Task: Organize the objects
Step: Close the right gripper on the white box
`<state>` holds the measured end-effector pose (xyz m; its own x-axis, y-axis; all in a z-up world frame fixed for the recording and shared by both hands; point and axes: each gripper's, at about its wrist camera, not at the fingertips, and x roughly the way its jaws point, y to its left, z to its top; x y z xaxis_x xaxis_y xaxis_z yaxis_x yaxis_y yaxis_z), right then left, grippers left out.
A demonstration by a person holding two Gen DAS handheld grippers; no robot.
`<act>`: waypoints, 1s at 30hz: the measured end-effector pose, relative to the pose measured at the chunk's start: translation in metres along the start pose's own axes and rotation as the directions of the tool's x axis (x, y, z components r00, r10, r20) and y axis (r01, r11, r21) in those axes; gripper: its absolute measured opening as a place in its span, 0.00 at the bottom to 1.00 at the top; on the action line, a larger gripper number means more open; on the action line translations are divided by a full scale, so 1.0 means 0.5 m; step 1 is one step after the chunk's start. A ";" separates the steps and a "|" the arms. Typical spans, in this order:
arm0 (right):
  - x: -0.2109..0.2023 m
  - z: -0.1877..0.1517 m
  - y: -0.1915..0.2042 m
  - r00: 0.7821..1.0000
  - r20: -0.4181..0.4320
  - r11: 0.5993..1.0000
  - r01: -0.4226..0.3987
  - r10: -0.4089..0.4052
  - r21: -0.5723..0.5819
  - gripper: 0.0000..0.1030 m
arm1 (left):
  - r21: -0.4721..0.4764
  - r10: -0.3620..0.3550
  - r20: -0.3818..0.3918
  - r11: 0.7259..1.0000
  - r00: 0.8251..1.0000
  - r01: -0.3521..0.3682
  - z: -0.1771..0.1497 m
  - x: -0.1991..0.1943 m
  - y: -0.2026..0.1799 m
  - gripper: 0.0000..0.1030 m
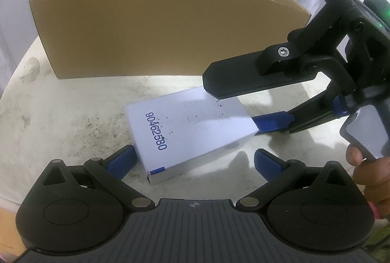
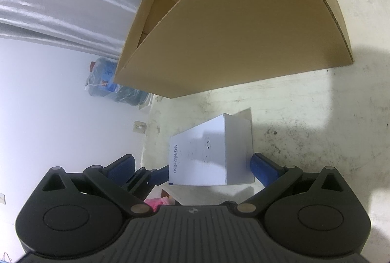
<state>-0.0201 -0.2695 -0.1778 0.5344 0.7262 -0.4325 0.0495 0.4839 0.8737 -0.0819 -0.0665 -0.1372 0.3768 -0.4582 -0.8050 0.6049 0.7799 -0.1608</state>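
Pale, stained surface (image 1: 61, 116) fills the middle of the left wrist view; white drapery behind.

Open cardboard box (image 1: 156, 26) stands on it across the upper half of that frame, plain brown wall facing the camera. In the right wrist view the same box sits upper centre, with bits of purple and teal showing over its rim at the top of the frame; what they are is too small to tell.

White carton (image 1: 192, 131) printed "90462580" lies flat on the surface, centre of frame, in front of the cardboard box and apart from it. A small blue mark sits at its near corner.

Right gripper (image 1: 234, 104) enters from the right edge, turned sideways: black upper finger over the carton's far corner, blue-tipped lower finger beside its right edge. Fingers spread, carton between them; contact looks likely on the lower one but I cannot confirm it.

Left gripper (image 1: 195, 163) at bottom of frame, fingers wide apart, left blue tip just beside the carton's near-left edge.

A hand (image 1: 370, 180) grips the right gripper's handle, lower right.
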 end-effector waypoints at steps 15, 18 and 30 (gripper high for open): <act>-0.003 0.001 -0.001 1.000 0.002 1.000 0.002 -0.002 0.003 1.00 | 0.013 0.002 -0.008 1.000 1.000 -0.002 0.004 -0.007 -0.006 1.00; -0.003 0.000 0.001 1.000 0.002 1.000 0.006 -0.006 0.001 1.00 | 0.015 0.001 -0.011 1.000 1.000 -0.001 0.005 -0.007 -0.006 1.00; 0.004 -0.005 0.015 0.999 0.001 0.999 0.036 -0.036 -0.023 1.00 | 0.018 -0.020 -0.009 1.000 1.000 0.020 0.009 -0.015 -0.002 1.00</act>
<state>-0.0210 -0.2634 -0.1728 0.5328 0.7082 -0.4632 0.0494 0.5205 0.8524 -0.0824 -0.0658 -0.1285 0.3579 -0.4700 -0.8068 0.6249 0.7627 -0.1671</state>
